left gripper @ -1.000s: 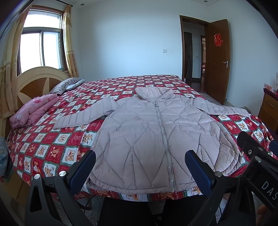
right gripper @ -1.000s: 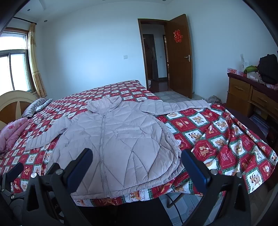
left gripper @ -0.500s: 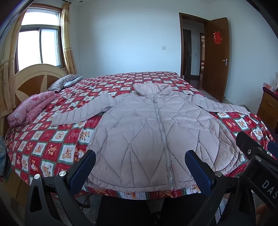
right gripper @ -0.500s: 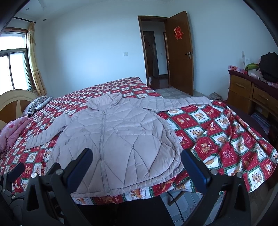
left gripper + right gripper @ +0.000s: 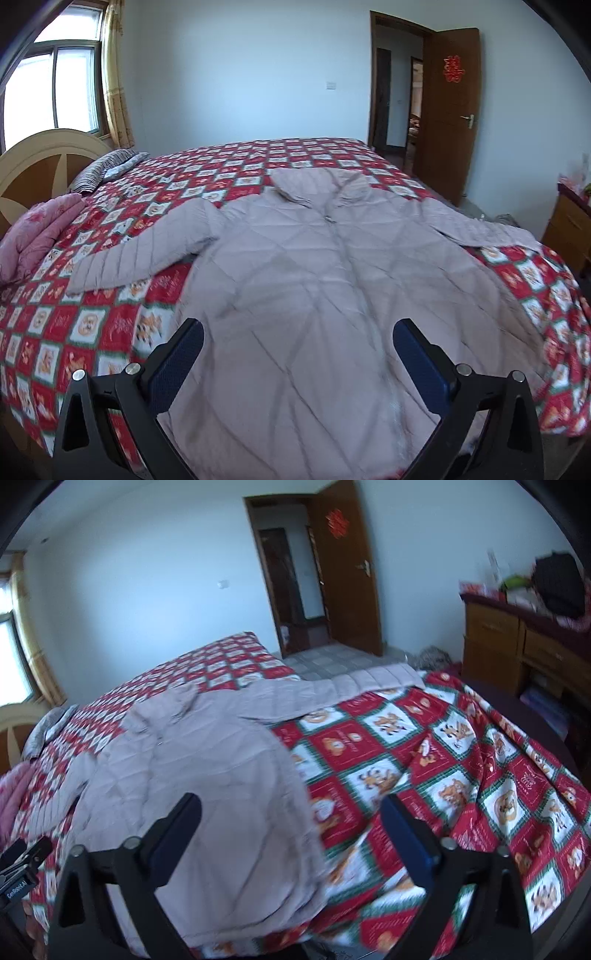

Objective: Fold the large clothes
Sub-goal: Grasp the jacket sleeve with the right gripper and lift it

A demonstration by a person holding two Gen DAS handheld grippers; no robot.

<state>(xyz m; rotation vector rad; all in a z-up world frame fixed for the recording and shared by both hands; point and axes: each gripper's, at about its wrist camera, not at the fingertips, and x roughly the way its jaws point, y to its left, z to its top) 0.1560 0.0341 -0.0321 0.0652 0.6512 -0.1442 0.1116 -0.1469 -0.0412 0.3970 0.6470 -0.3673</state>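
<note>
- The left gripper (image 5: 297,354), black-framed with blue-padded fingers, has its jaws spread wide and empty above the lower front of the one pale lilac quilted puffer jacket (image 5: 332,288).
- The right gripper (image 5: 291,830), of the same build, is likewise released, holding nothing, its left finger over the jacket's (image 5: 207,794) right hem side and its right finger over bare bedspread.
- Compared with half a second ago, both grippers have come closer and lower over the jacket; the right view has swung toward the right side of the bed.
- The jacket lies flat, zipped, front up, on the red, white and green checked bedspread (image 5: 92,321), both sleeves spread outward; its hem reaches the near bed edge.
- Open bedspread (image 5: 461,760) lies right of the jacket, draping over the bed's corner.
- One folded pink quilt (image 5: 33,236) and one striped pillow (image 5: 99,173) sit near the headboard, well apart from the jacket.
</note>
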